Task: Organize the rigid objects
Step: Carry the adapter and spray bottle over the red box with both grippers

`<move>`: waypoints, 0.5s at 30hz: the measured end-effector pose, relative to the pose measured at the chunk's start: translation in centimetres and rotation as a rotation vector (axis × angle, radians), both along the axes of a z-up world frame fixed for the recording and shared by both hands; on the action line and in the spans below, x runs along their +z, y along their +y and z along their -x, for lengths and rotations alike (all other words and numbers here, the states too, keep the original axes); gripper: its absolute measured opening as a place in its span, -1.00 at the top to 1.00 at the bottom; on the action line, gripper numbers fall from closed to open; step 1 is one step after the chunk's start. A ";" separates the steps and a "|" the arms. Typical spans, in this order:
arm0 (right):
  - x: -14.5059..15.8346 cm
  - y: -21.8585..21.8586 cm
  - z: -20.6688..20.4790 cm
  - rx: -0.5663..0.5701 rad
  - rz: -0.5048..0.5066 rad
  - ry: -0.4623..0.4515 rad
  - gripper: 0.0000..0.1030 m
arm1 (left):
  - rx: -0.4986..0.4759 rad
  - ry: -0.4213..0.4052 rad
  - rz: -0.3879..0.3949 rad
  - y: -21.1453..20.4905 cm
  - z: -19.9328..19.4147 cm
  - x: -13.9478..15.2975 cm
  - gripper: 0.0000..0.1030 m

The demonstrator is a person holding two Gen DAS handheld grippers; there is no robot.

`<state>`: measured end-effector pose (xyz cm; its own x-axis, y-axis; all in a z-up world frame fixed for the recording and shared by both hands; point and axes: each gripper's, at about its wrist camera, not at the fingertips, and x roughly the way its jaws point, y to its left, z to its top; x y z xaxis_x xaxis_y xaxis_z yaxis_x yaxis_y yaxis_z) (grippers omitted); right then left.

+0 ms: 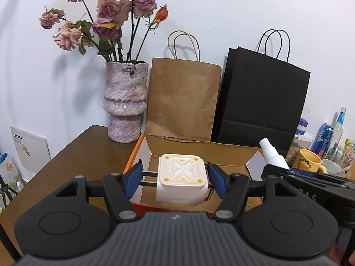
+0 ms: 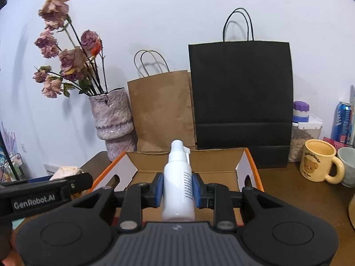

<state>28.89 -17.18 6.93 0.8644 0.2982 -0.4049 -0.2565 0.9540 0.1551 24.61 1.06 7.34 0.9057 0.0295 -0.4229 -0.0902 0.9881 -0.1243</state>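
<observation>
My left gripper is shut on a white cube charger with yellow markings and holds it above the open cardboard box. My right gripper is shut on a white spray bottle, held upright over the same box. The bottle also shows at the right of the left wrist view. The charger shows partly at the left of the right wrist view. The box has orange outer sides and its flaps stand open.
A vase of dried roses, a brown paper bag and a black paper bag stand behind the box on the wooden table. A yellow bear mug, a grey cup, a jar, a can and bottles crowd the right.
</observation>
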 end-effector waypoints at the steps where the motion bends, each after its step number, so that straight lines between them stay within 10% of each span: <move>1: -0.1 0.0 -0.5 -0.001 -0.002 0.005 0.49 | 0.002 0.003 0.000 0.0 -0.5 -0.1 -0.30; 15: -1.5 1.4 -6.8 -0.006 0.009 0.063 0.49 | 0.055 0.044 -0.009 0.9 -7.5 -1.4 -0.30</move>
<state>35.69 -15.81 5.40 0.8387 0.2894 -0.4613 -0.2413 0.9569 0.1617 32.11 1.94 5.99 0.8830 0.0828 -0.4621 -0.1498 0.9826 -0.1102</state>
